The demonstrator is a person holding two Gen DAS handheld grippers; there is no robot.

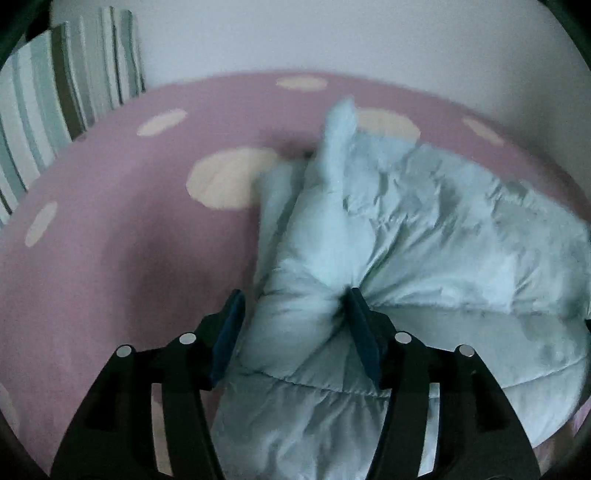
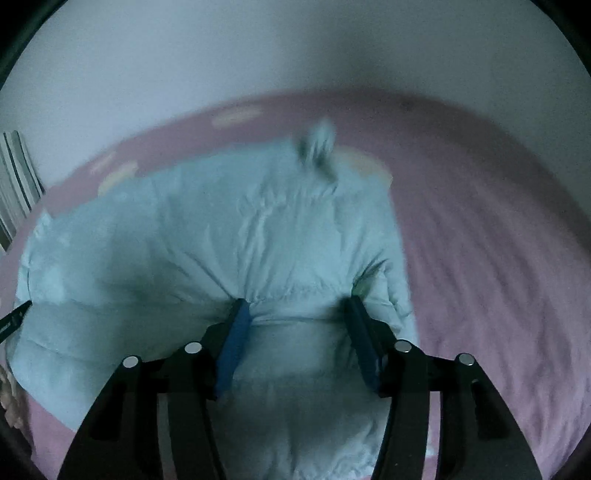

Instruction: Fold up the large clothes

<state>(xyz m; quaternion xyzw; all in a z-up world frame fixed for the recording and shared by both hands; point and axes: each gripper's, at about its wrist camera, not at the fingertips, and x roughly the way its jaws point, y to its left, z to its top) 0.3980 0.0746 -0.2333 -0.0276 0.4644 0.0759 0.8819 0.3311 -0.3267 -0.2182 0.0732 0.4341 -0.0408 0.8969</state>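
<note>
**Puffy pale-blue jacket bunched between two sets of jaws on a spotted pink bed**

At far left in the left wrist view a striped pillow point(image 1: 66, 85) leans against the plain pale wall point(image 1: 332, 33); its bands run in white, teal and brown; one pillow only. Beside it spreads the pink bedsheet point(image 1: 110, 229), smooth and matte, scattered with cream oval spots; six show clearly in this view; the whole left stretch of sheet lies bare, giving free room on that side. Right of centre lies the one quilted jacket point(image 1: 424, 229), light blue, padded and stitched in broad channels, its shell slightly glossy and heavily creased; a narrow part of it stands up in a blurred point toward the wall. The left gripper point(image 1: 295, 302) has two black fingers with blue pads; its jaws stand about half apart with a thick roll of jacket between them; the right-hand pad presses into a pinched gather of fabric, the left-hand pad seems just clear of the roll.

In the right wrist view the jacket point(image 2: 221, 240) fills the left and middle; the sheet point(image 2: 498, 258) to its right is open and blurred. The right gripper point(image 2: 295, 314) likewise stands half apart, a padded fold bulging between both pads and touching each.
</note>
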